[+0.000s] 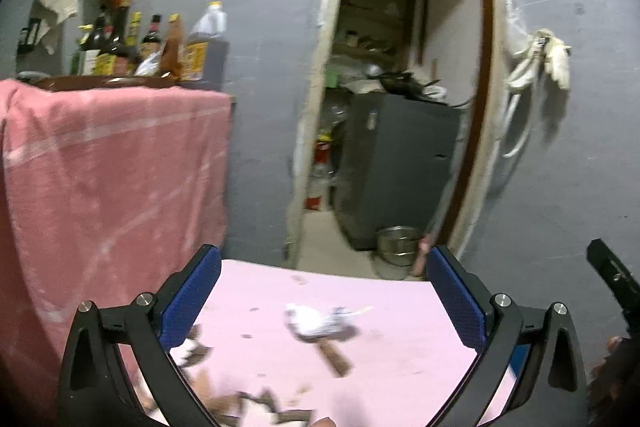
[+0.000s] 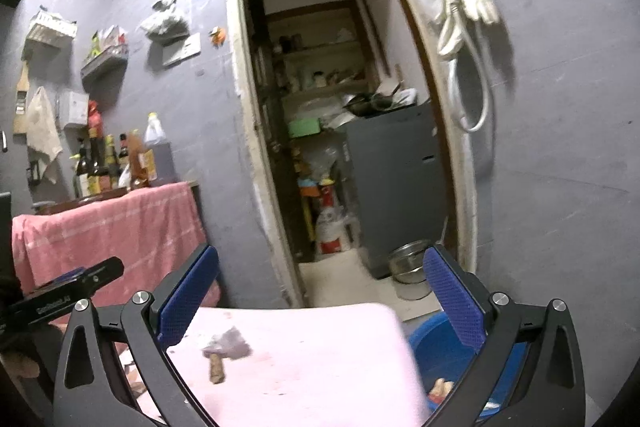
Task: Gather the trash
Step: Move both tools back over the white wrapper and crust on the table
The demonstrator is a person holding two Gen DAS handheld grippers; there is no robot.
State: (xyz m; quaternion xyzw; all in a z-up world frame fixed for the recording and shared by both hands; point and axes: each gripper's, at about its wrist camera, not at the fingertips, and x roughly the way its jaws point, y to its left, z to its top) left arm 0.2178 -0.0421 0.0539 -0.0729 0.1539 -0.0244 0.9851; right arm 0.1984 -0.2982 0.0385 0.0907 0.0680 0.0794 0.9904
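A pink table (image 1: 400, 359) lies below both grippers. On it sits a crumpled white wrapper (image 1: 320, 323) with a brown stick-like piece (image 1: 334, 357) beside it. Several brown scraps (image 1: 200, 351) lie near the left finger. My left gripper (image 1: 324, 299) hangs open above the table's far part, with nothing between its blue pads (image 1: 192, 299). The right wrist view shows the same wrapper (image 2: 228, 345) and brown piece (image 2: 216, 369) low on the left. My right gripper (image 2: 320, 299) is open and empty too. A blue basin (image 2: 444, 347) holding some trash (image 2: 440, 387) stands beside the table's right edge.
A pink towel (image 1: 112, 167) drapes a counter holding several bottles (image 1: 152, 47) on the left. Ahead, a doorway (image 2: 340, 147) leads into a storeroom with a grey cabinet (image 2: 396, 187). A steel pot (image 2: 408, 267) sits on the floor. A hose and gloves (image 2: 468, 11) hang on the wall.
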